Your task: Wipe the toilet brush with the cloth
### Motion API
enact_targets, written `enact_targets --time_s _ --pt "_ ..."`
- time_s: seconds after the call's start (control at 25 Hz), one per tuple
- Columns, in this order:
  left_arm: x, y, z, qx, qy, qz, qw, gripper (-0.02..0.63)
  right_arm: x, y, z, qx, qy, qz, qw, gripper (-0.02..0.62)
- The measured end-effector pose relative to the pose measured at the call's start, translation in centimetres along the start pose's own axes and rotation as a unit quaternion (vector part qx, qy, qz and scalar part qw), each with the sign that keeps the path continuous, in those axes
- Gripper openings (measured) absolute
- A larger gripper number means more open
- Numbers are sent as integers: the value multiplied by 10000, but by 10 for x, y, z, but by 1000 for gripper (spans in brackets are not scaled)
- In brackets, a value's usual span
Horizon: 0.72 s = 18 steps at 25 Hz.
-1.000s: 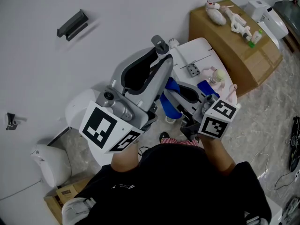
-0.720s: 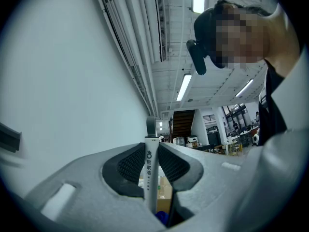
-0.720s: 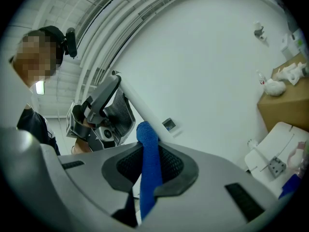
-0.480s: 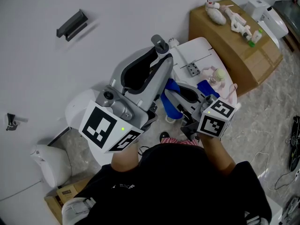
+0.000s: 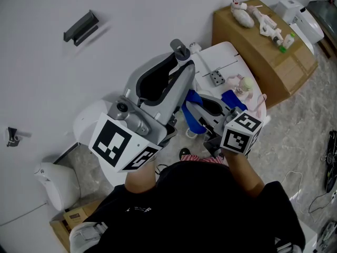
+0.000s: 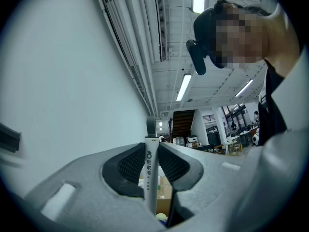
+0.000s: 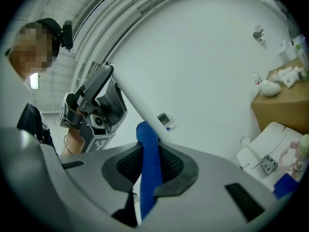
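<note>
Left gripper [image 6: 153, 140]: jaws clamped on white toilet brush handle [image 6: 151, 178], printed shaft upright between pads. Right gripper [image 7: 148, 146]: jaws pinched on blue cloth [image 7: 148, 178]. Folded top of cloth presses against same handle, which slants up toward other gripper in right gripper view. Head view: both grippers close together above white fixture [image 5: 224, 54], cardboard box [image 5: 263, 46] beyond. Brush head not visible. Judgement, for good wipe: hold handle steady with left, keep cloth snug against shaft, slide along full length without loosening pinch.
</note>
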<state>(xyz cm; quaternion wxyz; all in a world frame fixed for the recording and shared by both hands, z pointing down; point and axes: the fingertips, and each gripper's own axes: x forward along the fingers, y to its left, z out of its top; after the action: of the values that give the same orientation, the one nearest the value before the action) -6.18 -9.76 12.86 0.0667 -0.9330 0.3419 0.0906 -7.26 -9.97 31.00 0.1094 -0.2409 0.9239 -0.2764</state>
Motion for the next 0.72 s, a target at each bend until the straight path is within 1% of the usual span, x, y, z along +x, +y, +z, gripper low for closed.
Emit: enact_targets --time_s 0.72 --pt "0 -2 2 -5 -9 -39 10000 89 -3 -13 -15 96 194 -235 9995 61"
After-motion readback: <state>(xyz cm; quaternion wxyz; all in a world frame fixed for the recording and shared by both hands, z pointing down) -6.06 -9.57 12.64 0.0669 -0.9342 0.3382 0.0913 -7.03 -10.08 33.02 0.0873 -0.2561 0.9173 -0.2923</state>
